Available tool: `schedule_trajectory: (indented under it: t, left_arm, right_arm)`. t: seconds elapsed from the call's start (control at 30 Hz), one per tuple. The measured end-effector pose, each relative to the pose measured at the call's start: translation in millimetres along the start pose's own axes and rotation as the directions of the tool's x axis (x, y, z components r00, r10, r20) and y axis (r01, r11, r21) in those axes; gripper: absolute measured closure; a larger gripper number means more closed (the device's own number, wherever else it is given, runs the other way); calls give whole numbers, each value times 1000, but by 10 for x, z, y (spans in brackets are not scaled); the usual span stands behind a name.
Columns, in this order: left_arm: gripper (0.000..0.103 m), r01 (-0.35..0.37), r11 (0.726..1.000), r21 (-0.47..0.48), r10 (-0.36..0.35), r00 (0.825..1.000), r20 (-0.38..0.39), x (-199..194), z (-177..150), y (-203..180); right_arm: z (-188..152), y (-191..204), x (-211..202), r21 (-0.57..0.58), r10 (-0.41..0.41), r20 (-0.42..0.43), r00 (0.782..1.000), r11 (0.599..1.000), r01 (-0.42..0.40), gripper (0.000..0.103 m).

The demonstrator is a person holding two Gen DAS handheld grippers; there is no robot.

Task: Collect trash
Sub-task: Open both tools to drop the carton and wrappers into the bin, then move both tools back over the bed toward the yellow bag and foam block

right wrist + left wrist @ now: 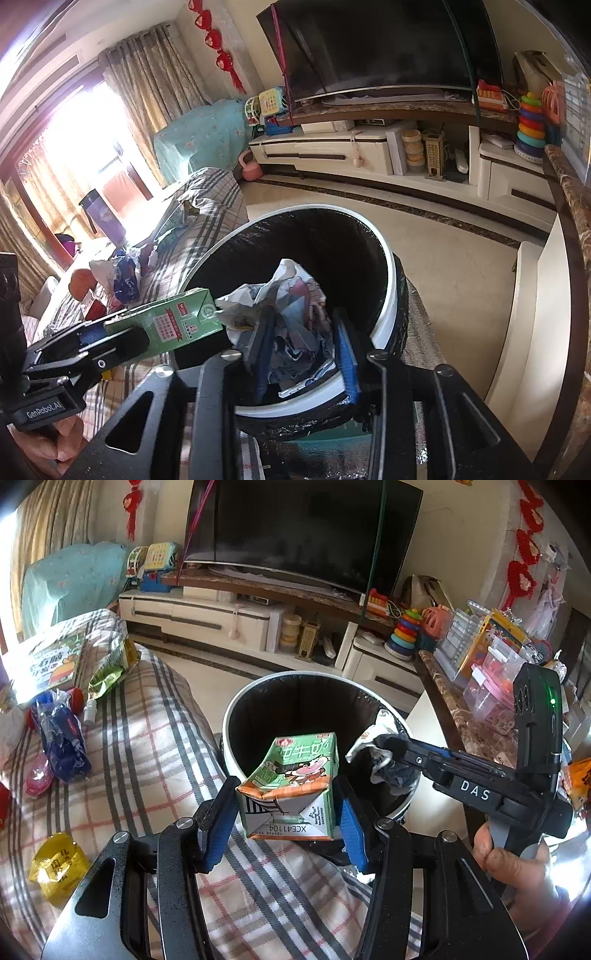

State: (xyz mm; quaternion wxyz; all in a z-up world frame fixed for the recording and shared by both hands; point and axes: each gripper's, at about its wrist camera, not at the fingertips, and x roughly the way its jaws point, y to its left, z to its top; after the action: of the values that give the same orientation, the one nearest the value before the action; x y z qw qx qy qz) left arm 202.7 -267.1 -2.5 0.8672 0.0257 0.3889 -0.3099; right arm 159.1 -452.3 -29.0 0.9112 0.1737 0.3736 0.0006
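Observation:
A green and white milk carton (291, 775) is clamped between the blue pads of my left gripper (286, 795), just before the near rim of the round white bin (236, 709) with its black liner. In the right wrist view the same carton (173, 325) juts in from the left, over the bin's edge. My right gripper (304, 332) reaches over the bin (388, 295) with a crumpled white and blue wrapper (295, 291) loose between its parted fingers. From the left wrist view, the right gripper (388, 746) comes in from the right, the wrapper (365, 738) bunched at its tip.
The plaid couch cover (155, 746) carries several pieces of litter: a yellow packet (55, 864), a blue bag (62, 746), a green pouch (107, 675). A marble-topped table (461, 709) crowded with toy boxes stands right of the bin. A TV stand (332, 151) lies beyond the tiled floor.

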Motion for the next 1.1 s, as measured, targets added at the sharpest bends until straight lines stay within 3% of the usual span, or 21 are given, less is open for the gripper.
schedule_trajectory:
  t: [0.07,0.17,0.43,0.67,1.1]
  left_arm:
    - [49,6,1000,-3,-6,1000,-12,15,-15,10]
    - [33,3,1000,-11,-4,1000,-15,12,-37,15]
    - [31,-10,999,-46,9,1000,-17,-108,-144,147]
    - [30,-40,995,-90,39,999,-18,-330,-376,376]
    - [29,-157,962,-224,162,987,3,-875,-813,1055]
  right_arm:
    - [3,-12,-7,8,7,4,1000,1000,-7,52]
    - [-2,-5,-35,12,10,14,1000,1000,-10,45]
    - [-49,58,-115,23,30,30,999,999,-31,39]
    - [-155,290,-172,14,82,40,996,996,-83,13]
    - [-456,1055,-14,-94,175,-33,984,980,-178,8]
